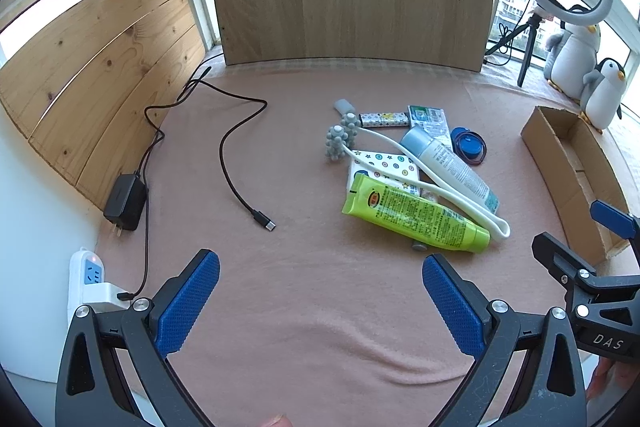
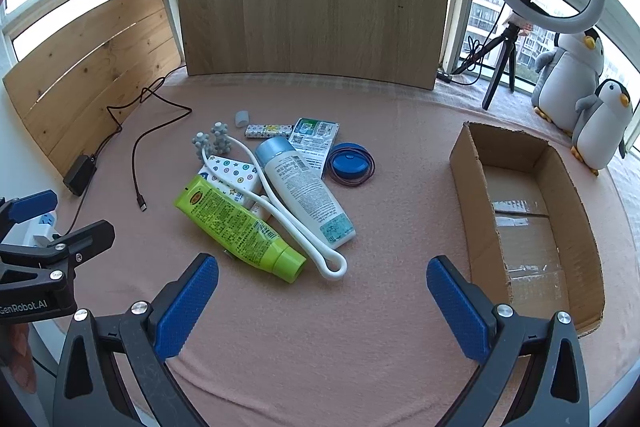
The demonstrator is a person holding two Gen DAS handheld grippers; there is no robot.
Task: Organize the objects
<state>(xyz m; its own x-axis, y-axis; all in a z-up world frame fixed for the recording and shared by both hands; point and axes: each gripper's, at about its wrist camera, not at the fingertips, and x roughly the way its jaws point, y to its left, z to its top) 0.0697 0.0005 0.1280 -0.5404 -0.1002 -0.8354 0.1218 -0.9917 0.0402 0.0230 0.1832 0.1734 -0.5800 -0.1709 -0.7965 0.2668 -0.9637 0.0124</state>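
Left wrist view: left gripper [image 1: 321,301] jaws spread wide, nothing between the blue textured pads [image 1: 188,301], hovering over the pink cloth tabletop [image 1: 288,155]. Pile of items ahead, right of centre: lime-green squeeze tube [image 1: 412,215] lying over a star-patterned white packet [image 1: 384,167], white looped massager with grey knobbed balls [image 1: 436,187] across both, white bottle with pale-blue cap [image 1: 448,161] beside it. Open brown cardboard box [image 1: 560,163] at right edge. Black USB cable [image 1: 240,163] loose on the left.

Right wrist view: right gripper [image 2: 322,303] also fully open, empty, above cloth. Same pile sits ahead-left; blue round lid ringed by elastic bands [image 2: 349,163] just right of the bottle. Box well apart on the right, nothing visible in it except tape on its floor. Two plush penguins [image 2: 580,95] behind it.
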